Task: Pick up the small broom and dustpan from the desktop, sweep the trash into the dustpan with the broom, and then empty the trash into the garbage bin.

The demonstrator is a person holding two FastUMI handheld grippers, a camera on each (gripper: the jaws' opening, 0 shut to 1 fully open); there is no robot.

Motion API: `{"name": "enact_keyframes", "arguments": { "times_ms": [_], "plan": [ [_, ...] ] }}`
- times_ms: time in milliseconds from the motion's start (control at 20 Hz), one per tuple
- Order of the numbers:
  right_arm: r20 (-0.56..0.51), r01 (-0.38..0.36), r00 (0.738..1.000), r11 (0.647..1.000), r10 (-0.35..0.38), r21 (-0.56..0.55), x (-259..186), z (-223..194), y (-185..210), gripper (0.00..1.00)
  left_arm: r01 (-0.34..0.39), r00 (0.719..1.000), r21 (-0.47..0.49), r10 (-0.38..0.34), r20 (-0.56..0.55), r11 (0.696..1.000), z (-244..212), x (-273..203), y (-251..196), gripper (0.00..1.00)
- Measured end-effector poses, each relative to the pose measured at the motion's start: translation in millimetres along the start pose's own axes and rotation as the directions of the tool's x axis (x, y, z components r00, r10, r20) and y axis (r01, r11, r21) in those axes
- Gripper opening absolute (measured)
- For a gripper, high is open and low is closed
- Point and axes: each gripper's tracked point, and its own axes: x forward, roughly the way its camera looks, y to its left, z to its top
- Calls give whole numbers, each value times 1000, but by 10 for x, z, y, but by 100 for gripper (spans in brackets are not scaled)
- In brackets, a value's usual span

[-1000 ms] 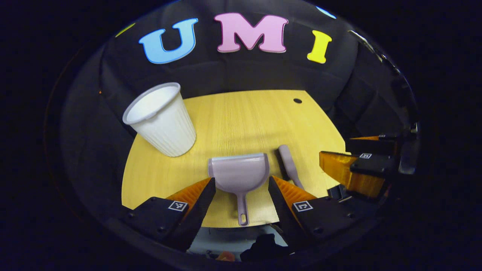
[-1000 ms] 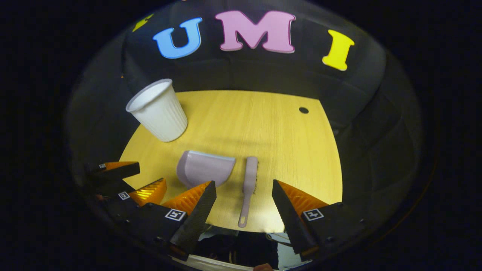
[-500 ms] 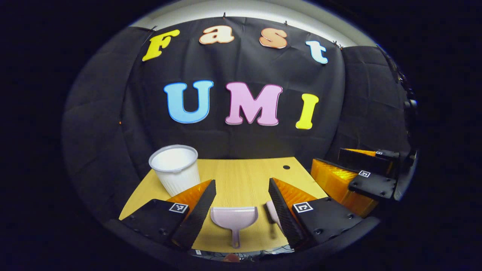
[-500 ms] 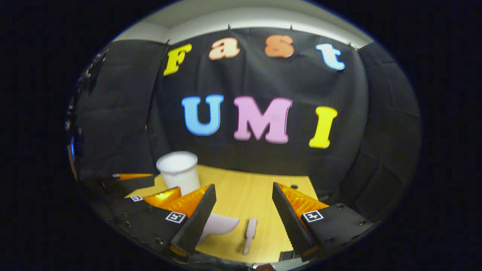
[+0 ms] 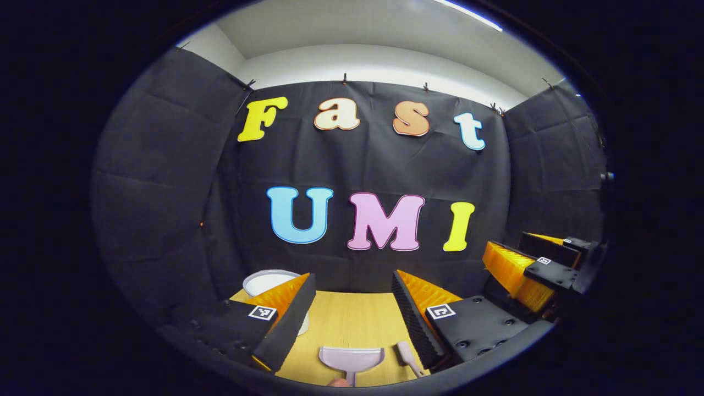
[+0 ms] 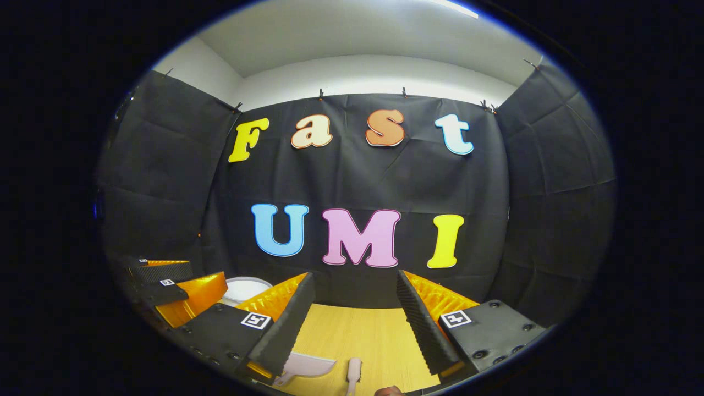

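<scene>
Nearest in the left gripper view, the left gripper (image 5: 352, 311) has its jaws spread wide with nothing between them, held above the near edge of the tabletop (image 5: 352, 324). Just below the gap lies the dustpan (image 5: 352, 358), flat on the wood with its handle pointing toward the camera. The broom (image 5: 407, 355) lies just beside it on the right, apart from it, partly hidden behind the right finger. A fingertip (image 5: 336, 382) shows at the bottom edge by the dustpan handle. Farther back on the left stands the white bin (image 5: 264, 281), upright, its lower part hidden behind the left finger. Off to the right, level with this gripper, the right gripper (image 5: 531, 264) shows, its jaws also apart.

Likewise in the right gripper view, the right gripper (image 6: 355, 319) has its jaws wide open and empty over the tabletop (image 6: 357, 335). The broom (image 6: 353, 375) lies at the bottom, handle toward the camera, with the dustpan (image 6: 308, 366) just left of it, partly behind the left finger. The left gripper (image 6: 176, 283) sits at the left, and the bin (image 6: 245, 289) shows past it. Behind everything hangs the black cloth wall (image 6: 357, 181), with a pale ceiling (image 6: 352, 44) above.
</scene>
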Motion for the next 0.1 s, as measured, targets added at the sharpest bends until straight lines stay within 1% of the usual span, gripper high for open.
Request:
{"name": "enact_keyframes", "arguments": {
  "times_ms": [50,100],
  "plan": [
    [-5,1,1000,1000,-1,4,5,3,-4,92,-3,1000,3,3,-3,1000,8,-13,-7,81],
    [-8,6,1000,1000,-6,9,10,5,-18,92,0,1000,5,1,-8,1000,21,-2,-43,80]
  ]
}}
